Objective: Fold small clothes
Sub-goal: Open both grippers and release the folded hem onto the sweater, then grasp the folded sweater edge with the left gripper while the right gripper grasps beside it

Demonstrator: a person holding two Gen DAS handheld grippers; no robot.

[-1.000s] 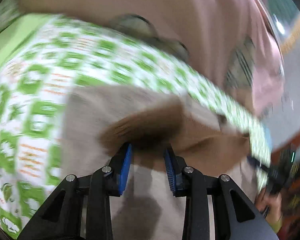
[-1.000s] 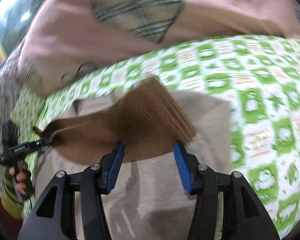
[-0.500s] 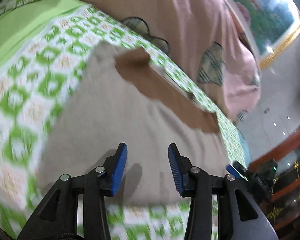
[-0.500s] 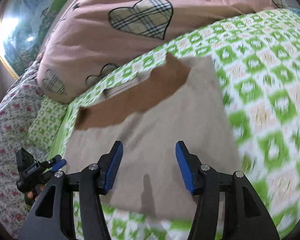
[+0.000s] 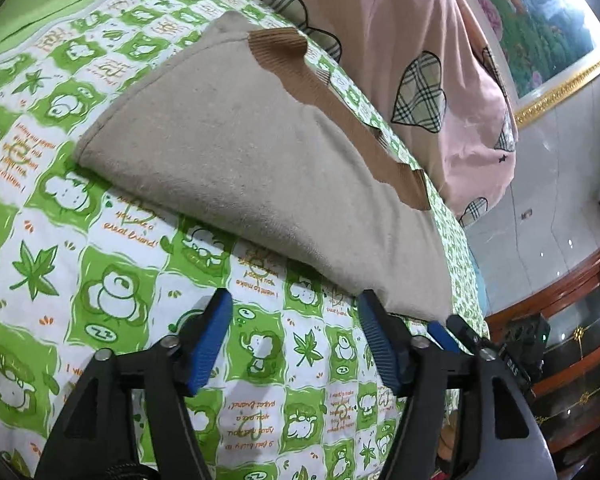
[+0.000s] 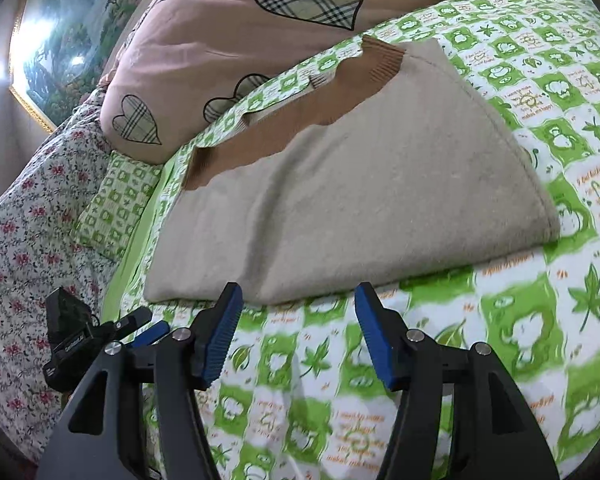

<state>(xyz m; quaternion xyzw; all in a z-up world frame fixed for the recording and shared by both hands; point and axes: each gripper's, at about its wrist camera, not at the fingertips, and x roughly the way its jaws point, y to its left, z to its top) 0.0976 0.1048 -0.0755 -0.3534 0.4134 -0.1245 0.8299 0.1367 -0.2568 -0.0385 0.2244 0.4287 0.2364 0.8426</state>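
A small beige garment [image 5: 252, 168] [image 6: 360, 200] lies folded flat on the green-and-white printed bedsheet [image 5: 112, 292] [image 6: 520, 320]. Its brown ribbed hem [image 5: 324, 92] [image 6: 284, 128] runs along the far edge. My left gripper [image 5: 294, 316] hovers over the sheet just short of the garment's near edge, jaws opening, nothing between them. My right gripper [image 6: 298, 304] is likewise just short of the near edge, jaws opening and empty. The right gripper's blue tip [image 5: 440, 336] shows at the right of the left wrist view, and the left gripper [image 6: 112, 332] shows at the left of the right wrist view.
A pink duvet with plaid hearts [image 5: 400, 40] [image 6: 236, 20] lies bunched behind the garment. A floral cover [image 6: 24, 216] and a small green pillow [image 6: 116, 200] sit at the bed's left side. A framed painting [image 5: 540, 20] hangs on the wall; a wooden cabinet [image 5: 572, 340] stands beside the bed.
Both grippers have drawn back from the brown hem across the beige cloth to the bare sheet in front of it. The left jaws have spread wider; the right jaws slightly.
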